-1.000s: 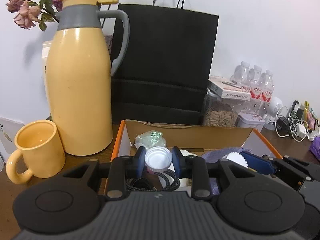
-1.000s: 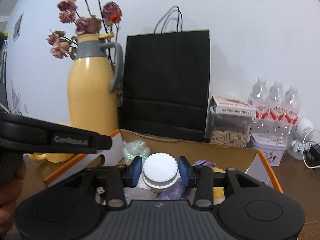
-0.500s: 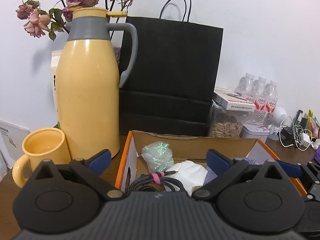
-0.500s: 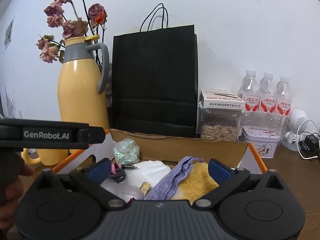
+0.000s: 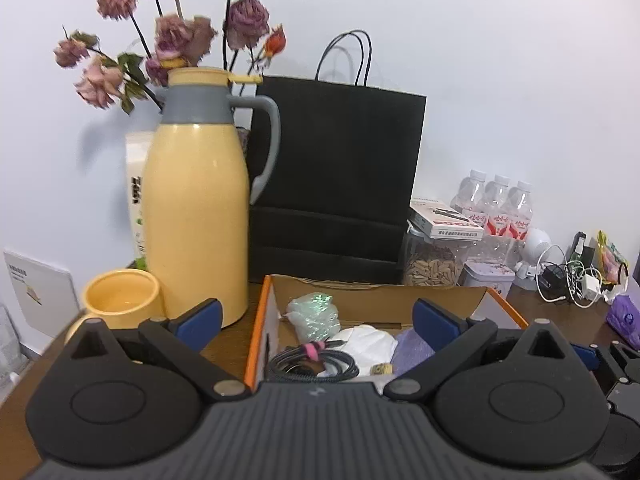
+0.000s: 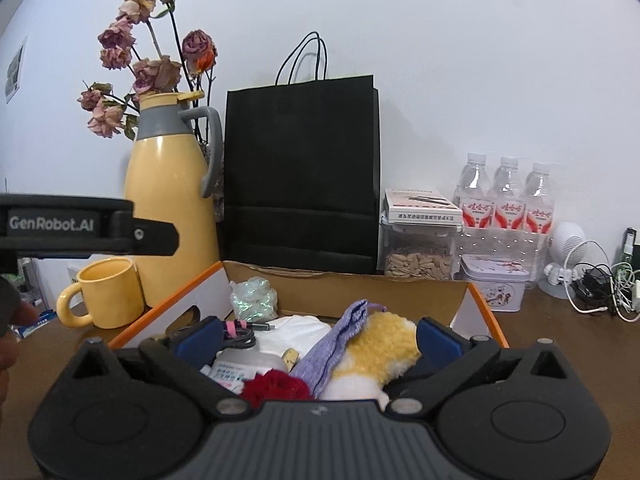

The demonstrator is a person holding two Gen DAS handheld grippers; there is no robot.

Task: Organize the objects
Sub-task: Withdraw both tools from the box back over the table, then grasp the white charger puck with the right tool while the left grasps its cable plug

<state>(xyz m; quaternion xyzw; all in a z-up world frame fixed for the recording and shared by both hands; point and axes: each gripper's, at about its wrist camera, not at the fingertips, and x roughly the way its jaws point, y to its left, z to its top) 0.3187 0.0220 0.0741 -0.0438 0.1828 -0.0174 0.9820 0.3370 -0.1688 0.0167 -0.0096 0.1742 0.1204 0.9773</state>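
Across the lower half of both views sits an orange-edged cardboard box (image 6: pixel 476 300), open-topped and crowded with small things. Seen from the left wrist, the left gripper (image 5: pixel 316 322) has its jaws spread as wide as they go, holding nothing; between its blue pads lie a coiled black cable (image 5: pixel 312 366) with a pink tie, a shiny green wrapped bundle (image 5: pixel 314 316) and a white cloth (image 5: pixel 370 342). From the right wrist, the right gripper (image 6: pixel 318 338) is likewise fully spread and empty — below it in the box are a purple cloth (image 6: pixel 340 346), a yellow fluffy piece (image 6: pixel 380 354), something dark red (image 6: pixel 276 388) and a white bottle (image 6: pixel 248 364) lying low at lower centre. Both pairs of jaws have just been opening, with nothing left between the pads. At centre left stands a yellow jug (image 6: pixel 168 216) with dried roses (image 6: pixel 152 68) behind it, a yellow mug (image 6: pixel 106 298) just beside it, and a black paper bag (image 6: pixel 300 172) behind the box. At mid right — three water bottles (image 6: pixel 506 200).
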